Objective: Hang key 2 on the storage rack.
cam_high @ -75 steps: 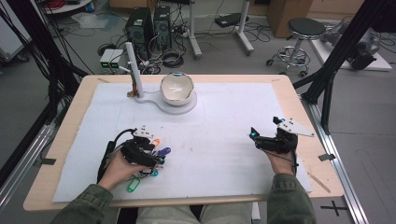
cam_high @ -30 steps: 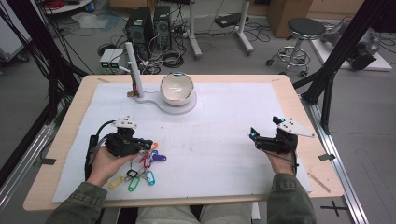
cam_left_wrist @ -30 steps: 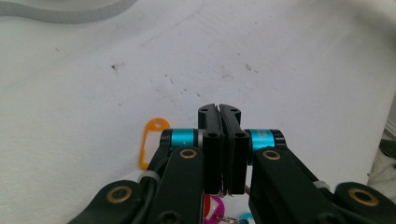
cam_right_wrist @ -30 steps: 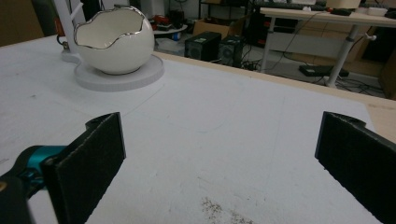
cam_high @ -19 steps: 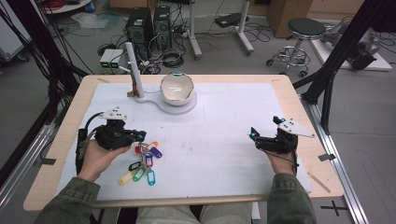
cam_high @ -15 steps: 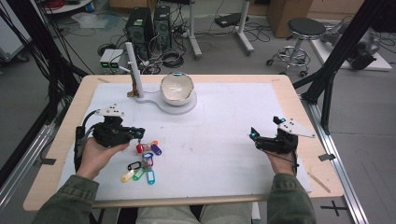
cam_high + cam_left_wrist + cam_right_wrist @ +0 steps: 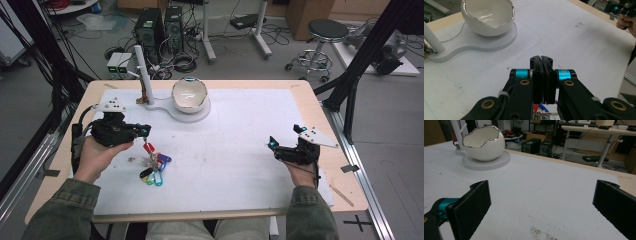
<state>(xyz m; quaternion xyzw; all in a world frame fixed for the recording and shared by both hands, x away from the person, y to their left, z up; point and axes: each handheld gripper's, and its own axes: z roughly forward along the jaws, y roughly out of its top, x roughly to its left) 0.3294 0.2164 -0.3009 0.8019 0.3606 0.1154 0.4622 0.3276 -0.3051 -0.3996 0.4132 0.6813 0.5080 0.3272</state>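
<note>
Here, one bunch of key tags (image 7: pixel 154 167), one bowl (image 7: pixel 189 94), two grippers

No text, label, brand or number can be read in these pictures. The coloured key tags (image 7: pixel 154 170) are too small and blurred to show any writing.

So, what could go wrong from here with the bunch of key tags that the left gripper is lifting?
1. The left gripper is shut on one end of the key tags, and the rest dangles to the table; the thin grip could slip.
2. The hanging tags might swing or catch on the white mat.
3. The egg-shaped bowl has a jagged rim; swinging tags could strike it or miss the opening.
</note>
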